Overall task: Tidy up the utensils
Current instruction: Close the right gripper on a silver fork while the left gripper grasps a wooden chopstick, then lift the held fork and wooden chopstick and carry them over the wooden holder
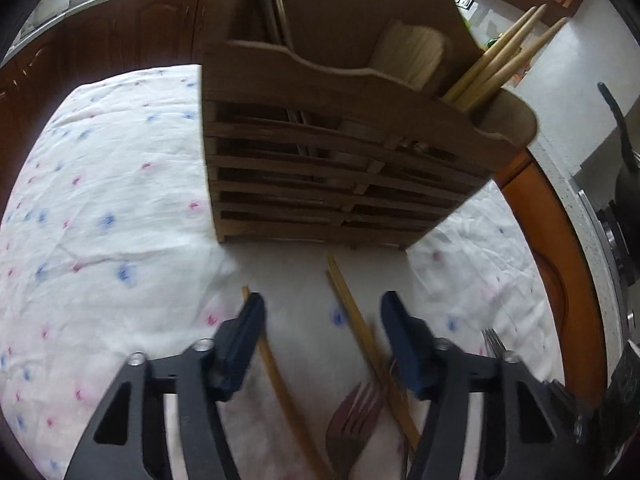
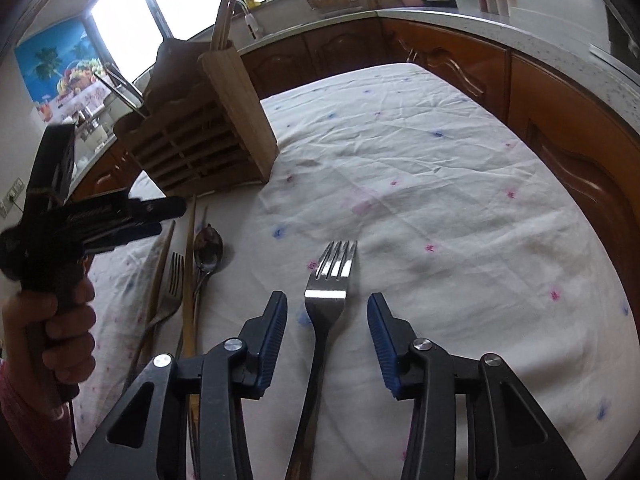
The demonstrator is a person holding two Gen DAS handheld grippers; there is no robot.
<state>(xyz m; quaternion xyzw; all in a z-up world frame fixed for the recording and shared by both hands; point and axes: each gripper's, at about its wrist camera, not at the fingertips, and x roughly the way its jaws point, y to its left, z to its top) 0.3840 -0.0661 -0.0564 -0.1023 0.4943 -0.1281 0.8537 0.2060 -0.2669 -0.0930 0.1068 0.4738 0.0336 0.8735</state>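
Now the right tongs [image 2: 327,334] hover with blue pads spread wide, holding nothing, a steel fork [image 2: 325,304] lying on the floral tablecloth [image 2: 440,200] between them, tines pointing to twelve o'clock. Over at ten o'clock stands the wooden utensil caddy [image 2: 200,132] with chopsticks [image 2: 226,8] poking up. Left tongs [image 1: 322,334] gape apart too, empty, above loose chopsticks [image 1: 356,320] and a second fork [image 1: 352,412] on the worktop. Straight ahead at twelve sits the caddy, slatted front facing the camera. A spoon [image 2: 208,248] rests beside the chopsticks, near the caddy's foot.
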